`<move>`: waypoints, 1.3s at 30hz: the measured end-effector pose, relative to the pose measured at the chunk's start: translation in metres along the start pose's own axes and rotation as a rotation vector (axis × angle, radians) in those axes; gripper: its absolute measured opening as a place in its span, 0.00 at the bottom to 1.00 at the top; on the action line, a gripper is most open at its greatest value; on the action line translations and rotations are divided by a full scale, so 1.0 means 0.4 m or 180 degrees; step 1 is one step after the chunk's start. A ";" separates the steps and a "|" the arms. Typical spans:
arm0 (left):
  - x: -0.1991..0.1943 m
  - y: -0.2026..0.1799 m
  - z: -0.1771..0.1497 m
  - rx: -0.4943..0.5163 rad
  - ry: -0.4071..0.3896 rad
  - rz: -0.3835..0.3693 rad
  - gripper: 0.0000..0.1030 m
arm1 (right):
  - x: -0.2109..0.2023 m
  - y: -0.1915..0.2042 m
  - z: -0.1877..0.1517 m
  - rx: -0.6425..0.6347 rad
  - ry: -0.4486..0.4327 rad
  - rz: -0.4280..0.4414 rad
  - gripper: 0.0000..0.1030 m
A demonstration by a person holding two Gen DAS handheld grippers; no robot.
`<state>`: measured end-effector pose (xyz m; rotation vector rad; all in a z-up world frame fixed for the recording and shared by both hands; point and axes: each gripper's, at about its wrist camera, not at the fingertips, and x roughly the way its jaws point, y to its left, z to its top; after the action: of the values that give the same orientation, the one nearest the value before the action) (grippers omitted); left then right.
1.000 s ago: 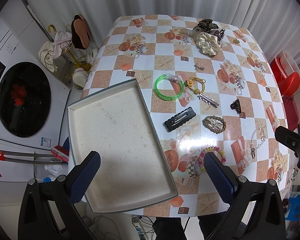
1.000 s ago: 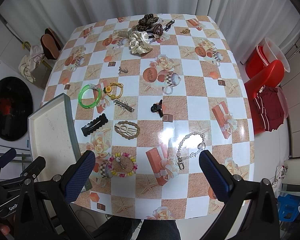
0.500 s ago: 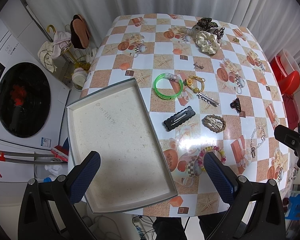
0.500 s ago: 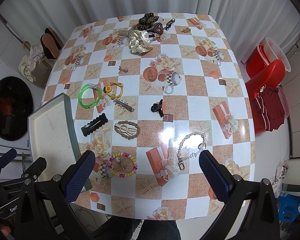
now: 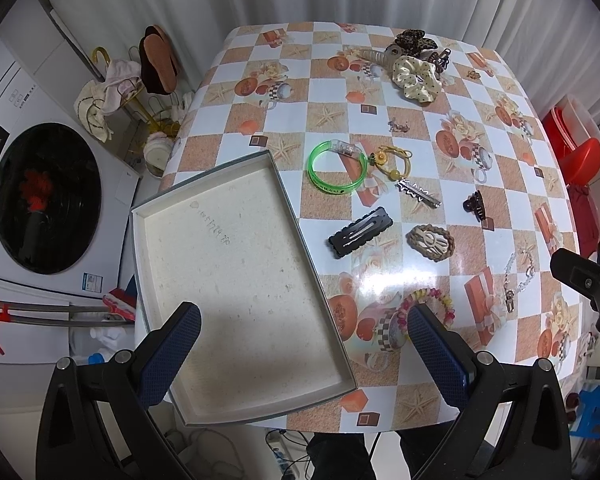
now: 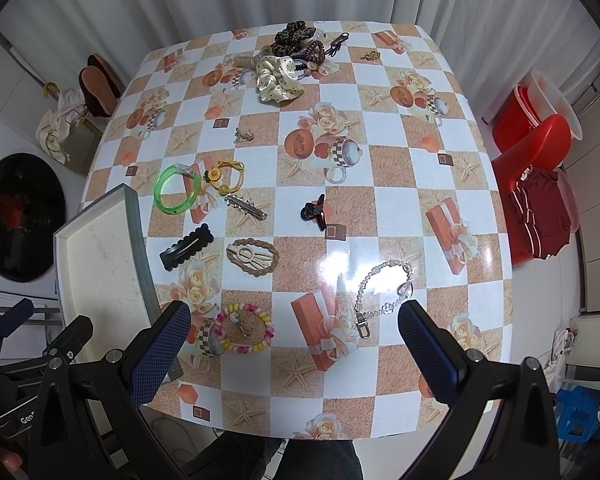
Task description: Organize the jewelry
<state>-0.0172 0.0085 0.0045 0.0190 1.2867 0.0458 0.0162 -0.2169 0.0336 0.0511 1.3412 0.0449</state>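
A shallow grey box tray (image 5: 284, 196) (image 6: 134, 224) with a pale bare floor lies at the table's left front. Beside it lie a green bangle (image 5: 337, 167) (image 6: 177, 189), a black hair clip (image 5: 360, 232) (image 6: 187, 247), a woven tan barrette (image 5: 430, 242) (image 6: 253, 255), a bead bracelet (image 5: 428, 304) (image 6: 244, 329) and a silver chain (image 6: 384, 292). My left gripper (image 5: 300, 348) is open, high above the tray's near end. My right gripper (image 6: 294, 344) is open, high above the front edge, between the bead bracelet and the chain.
Scrunchies and clips (image 6: 288, 68) are heaped at the table's far end. A small black claw clip (image 6: 314, 212) and a silver clip (image 6: 246, 207) lie mid-table. A washing machine (image 5: 40, 196) stands left. Red stools (image 6: 532, 152) stand right.
Both grippers have drifted slightly; the views barely shift. Nothing on the table has moved.
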 end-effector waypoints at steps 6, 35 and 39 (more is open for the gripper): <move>0.013 -0.008 0.009 0.0027 0.0045 -0.0005 1.00 | 0.010 -0.005 0.002 0.0009 0.0012 0.0003 1.00; 0.309 -0.151 0.244 0.0387 -0.0145 -0.0001 0.95 | 0.322 -0.110 0.106 0.0279 0.0244 0.0091 1.00; 0.350 -0.170 0.274 0.0417 -0.0178 -0.0035 0.83 | 0.362 -0.108 0.128 0.0265 0.0214 0.0131 0.99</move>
<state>0.1290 -0.0521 -0.1018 0.1248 1.2322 -0.0482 0.0989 -0.2516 -0.0983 0.1489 1.4090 0.0257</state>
